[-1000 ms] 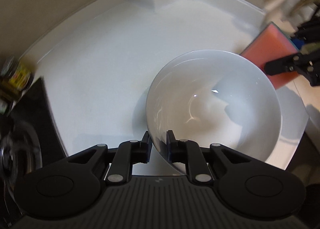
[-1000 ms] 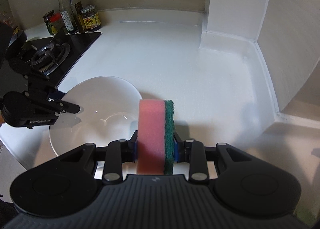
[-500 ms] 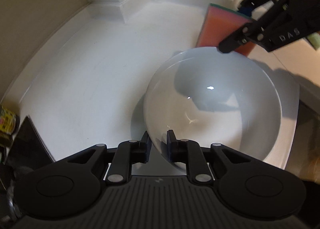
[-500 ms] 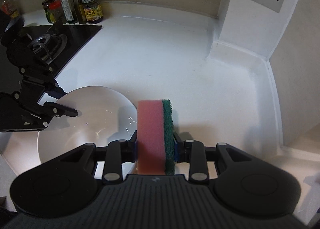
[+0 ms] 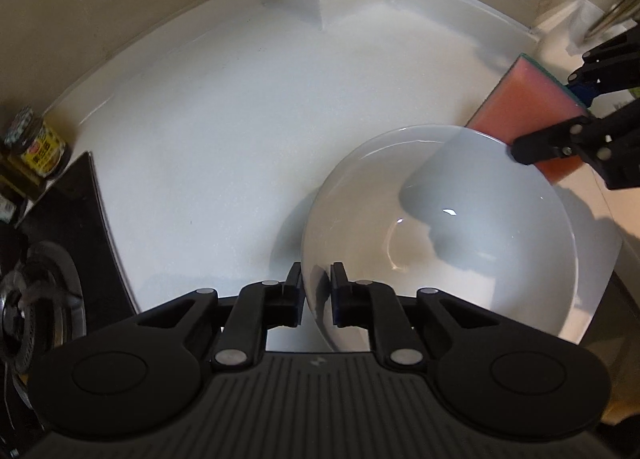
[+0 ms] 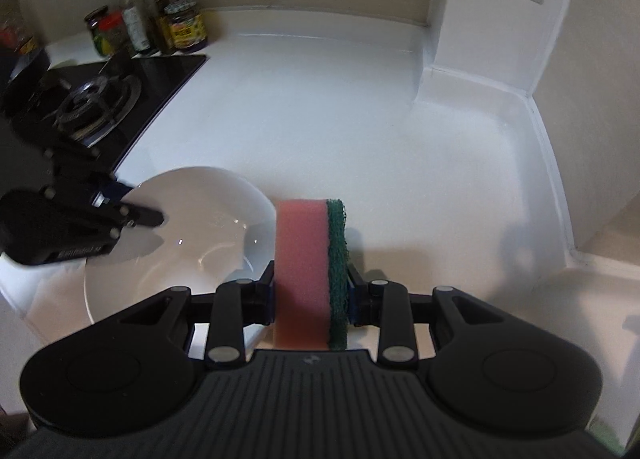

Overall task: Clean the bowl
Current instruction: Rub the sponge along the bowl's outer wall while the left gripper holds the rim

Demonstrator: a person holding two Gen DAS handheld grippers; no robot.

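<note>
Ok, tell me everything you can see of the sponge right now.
The sponge is a rectangular block, thick pink foam with a thin dark green scouring layer on one face. It stands on edge, clamped between the right gripper pads, whose jaws are easing open slightly. It looks dry and clean. It is beside the white bowl's rim, not inside; contact with the bowl can't be told.

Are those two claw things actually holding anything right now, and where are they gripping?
Left gripper: its jaws are closing on the near rim of the white bowl. Right gripper: clamps the pink-and-green sponge across its flat faces, low down.
</note>
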